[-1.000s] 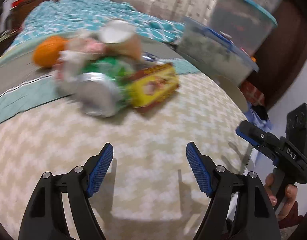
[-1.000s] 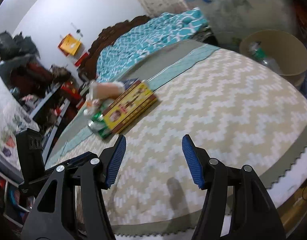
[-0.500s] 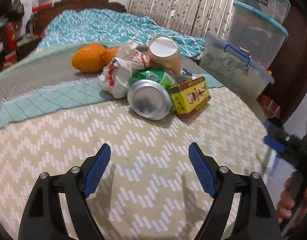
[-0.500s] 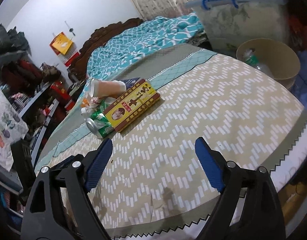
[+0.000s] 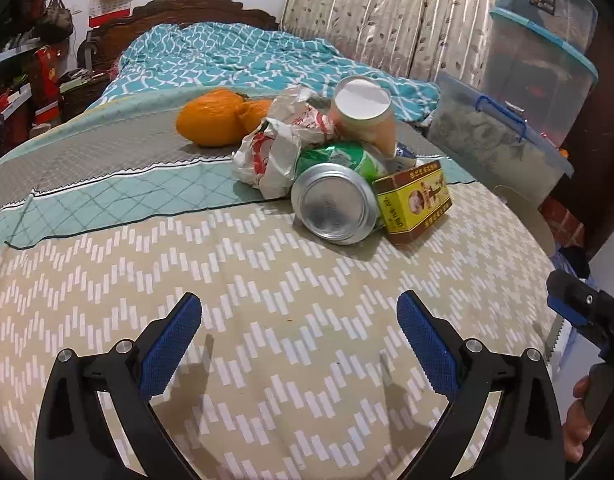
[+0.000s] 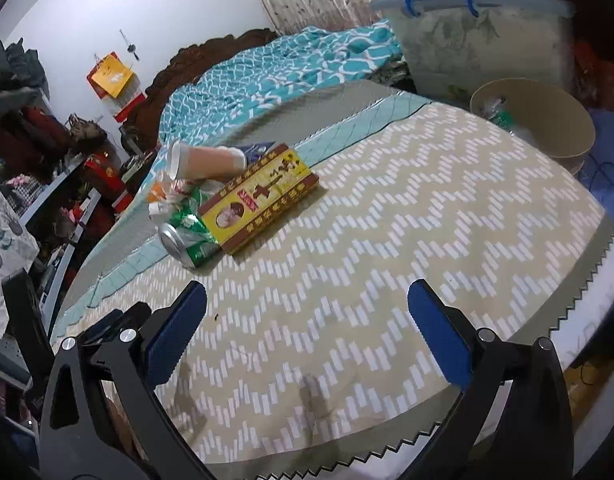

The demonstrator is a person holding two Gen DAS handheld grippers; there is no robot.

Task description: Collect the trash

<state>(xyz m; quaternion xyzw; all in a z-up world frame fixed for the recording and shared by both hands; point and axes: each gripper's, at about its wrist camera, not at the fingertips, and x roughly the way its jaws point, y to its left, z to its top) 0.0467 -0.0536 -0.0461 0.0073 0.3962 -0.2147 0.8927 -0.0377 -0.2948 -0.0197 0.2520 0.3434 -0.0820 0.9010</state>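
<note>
Bed [image 5: 267, 360]: I see a zigzag-patterned cover with the trash heaped on it.
Bin [image 6: 547, 120]: round, beige, just beside the bed; a plastic bottle [image 6: 501, 114] lies inside.
Left gripper [image 5: 299, 320]: jaws just widened, now apart, nothing between them.
Right gripper [image 6: 307, 304]: same, spread and empty.
Yellow box [image 5: 415, 200]: touches the green can [image 5: 335, 196].
Paper cup [image 5: 367, 116]: tipped, atop the pile beside a crumpled wrapper [image 5: 279, 148].
Orange bag [image 5: 219, 120]: behind the pile.

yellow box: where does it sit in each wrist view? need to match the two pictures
Left wrist: yellow box right of centre, upper half, with the green can against its left side.
Right wrist: yellow box left of centre, upper half, seen from its broad top face, can at its lower left.
Shared landmark: the paper cup lying on its side behind the box.
</note>
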